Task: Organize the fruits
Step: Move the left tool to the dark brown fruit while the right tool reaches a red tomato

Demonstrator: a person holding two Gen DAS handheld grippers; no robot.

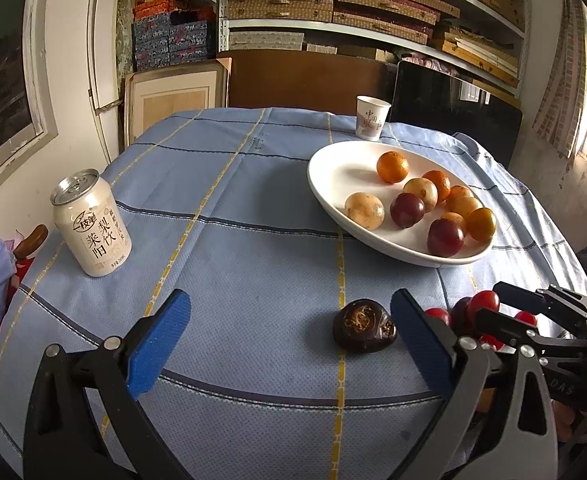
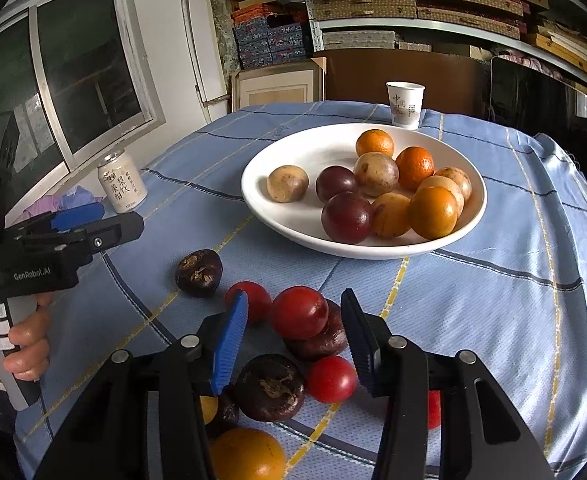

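Fruit sort, right gripper [image 2: 295, 340] lining up on a pick.
Jaws are spread either side of a red tomato [image 2: 299, 312] that sits atop a dark water chestnut [image 2: 321, 340]; pads look just clear of it, so not clamped yet. Loose pile lies at the near table edge, well apart from the white plate [image 2: 269, 216] already holding oranges and passion fruit, presumably the drop-off. Left gripper [image 1: 289, 344] hangs wide open and empty beside a lone chestnut [image 1: 363, 326], likely staged for its own pick.

Fruits [image 2: 389, 188] in the plate [image 2: 261, 200]; cup [image 2: 405, 104] behind, can [image 2: 122, 186] left.
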